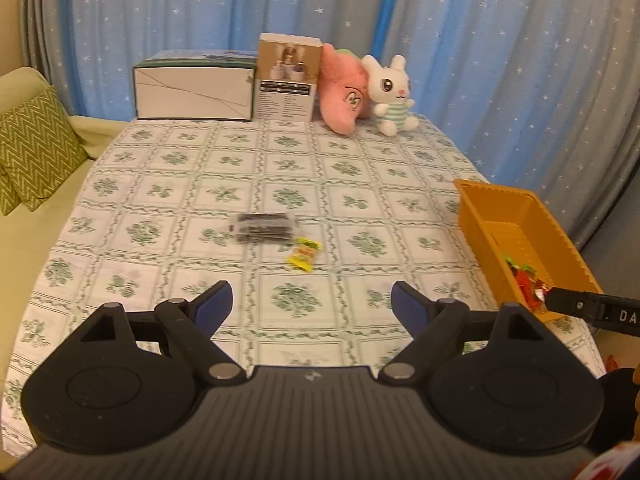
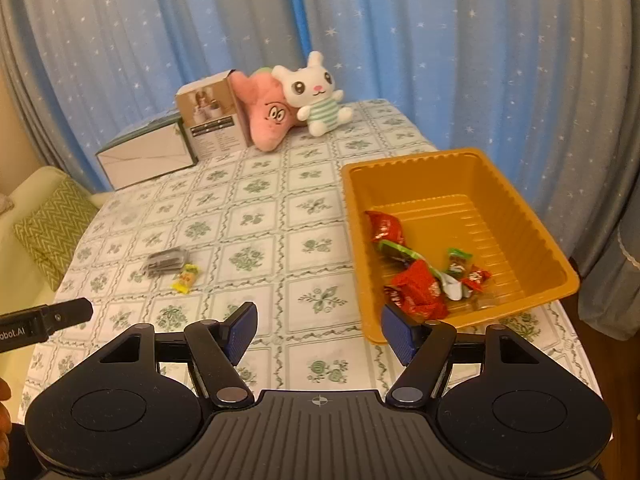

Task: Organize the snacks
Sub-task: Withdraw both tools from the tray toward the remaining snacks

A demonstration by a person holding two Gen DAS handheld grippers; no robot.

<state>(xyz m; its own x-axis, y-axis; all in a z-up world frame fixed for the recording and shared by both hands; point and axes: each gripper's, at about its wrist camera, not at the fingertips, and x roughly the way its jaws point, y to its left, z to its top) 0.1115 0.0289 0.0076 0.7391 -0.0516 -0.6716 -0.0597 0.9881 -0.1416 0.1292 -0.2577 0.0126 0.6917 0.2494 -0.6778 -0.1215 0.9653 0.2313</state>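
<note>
Left wrist view: my left gripper hangs over the floral tablecloth with its blue-padded fingers spread wide and nothing between them. Beyond the fingertips, near the middle of the table, lie a dark clear-wrapped packet and, just beside its near right corner, a small yellow snack; both are well apart from the pads. At the right edge sits the orange tray, and the tip of my other tool enters from the right beside its near corner.

Right wrist view: my right gripper is likewise parted and empty. Its right pad overlaps the near left corner of the tray in the picture; I cannot tell whether they touch. The tray holds red-wrapped snacks and green-wrapped ones, clustered at its near end. The two loose items lie far left of these fingers. Boxes and two plush toys line the far edge.
</note>
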